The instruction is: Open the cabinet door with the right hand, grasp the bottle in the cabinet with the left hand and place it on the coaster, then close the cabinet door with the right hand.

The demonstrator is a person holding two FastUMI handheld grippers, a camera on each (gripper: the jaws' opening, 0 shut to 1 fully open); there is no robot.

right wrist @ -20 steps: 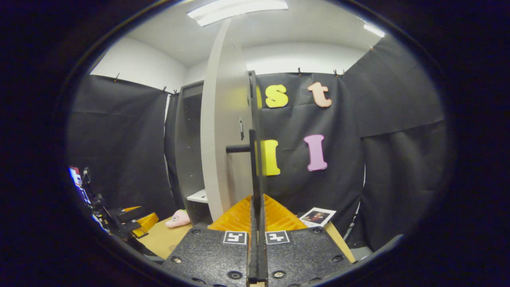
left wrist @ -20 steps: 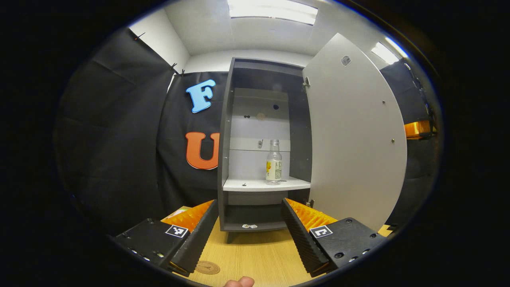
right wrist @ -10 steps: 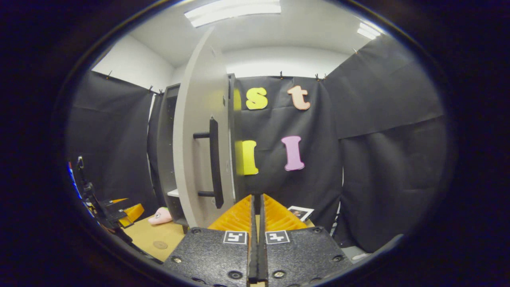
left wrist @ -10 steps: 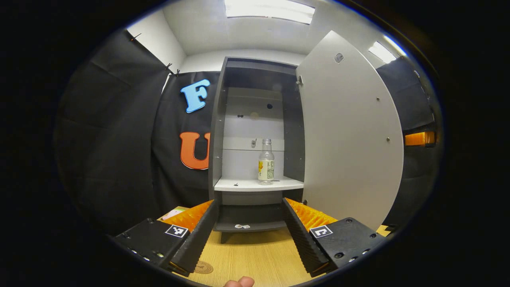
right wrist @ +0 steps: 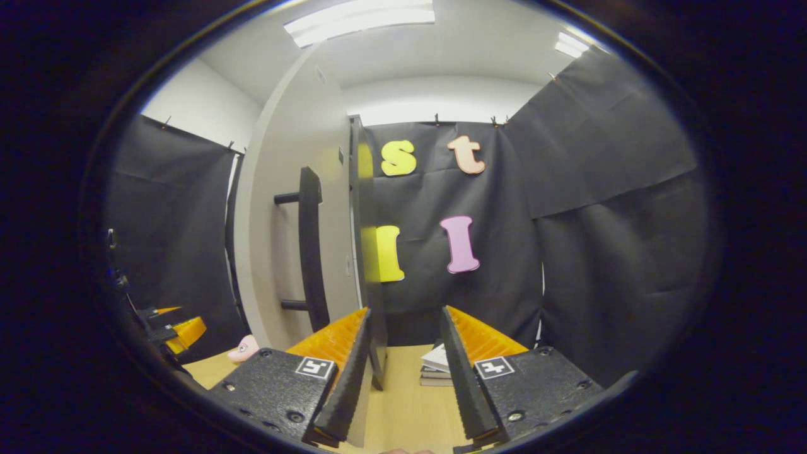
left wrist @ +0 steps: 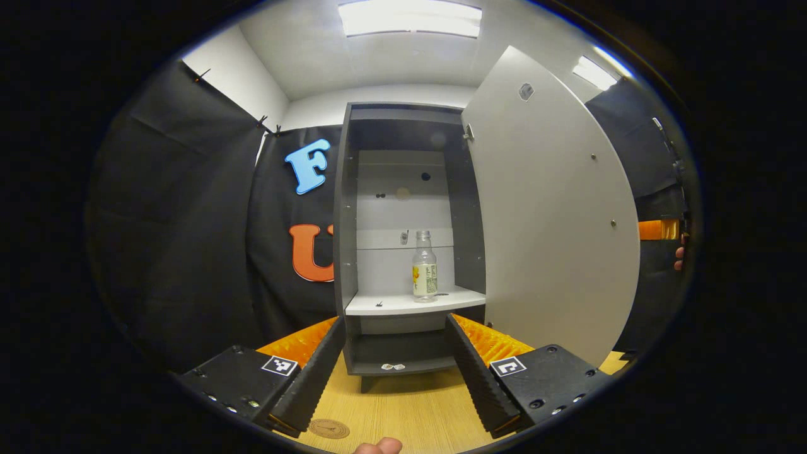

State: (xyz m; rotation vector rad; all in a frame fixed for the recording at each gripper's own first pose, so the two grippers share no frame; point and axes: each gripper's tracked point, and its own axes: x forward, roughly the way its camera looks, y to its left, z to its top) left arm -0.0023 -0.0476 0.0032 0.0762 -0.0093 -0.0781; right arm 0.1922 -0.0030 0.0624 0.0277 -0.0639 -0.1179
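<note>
The left claw (left wrist: pixel 394 372) hangs with its fingers (left wrist: pixel 312 372) spread wide above the worktop (left wrist: pixel 410 410), facing the cabinet (left wrist: pixel 343 252). The door (left wrist: pixel 555 208) stands swung open to the right. The bottle (left wrist: pixel 424 267) stands upright on the shelf (left wrist: pixel 391 304). A coaster (left wrist: pixel 329 429) lies on the worktop near the left finger.

Ahead of the jaws, the grey cabinet's opening (left wrist: pixel 403 208) gapes clear; its pale door (left wrist: pixel 548 208) (swung wide) flanks the right.
</note>
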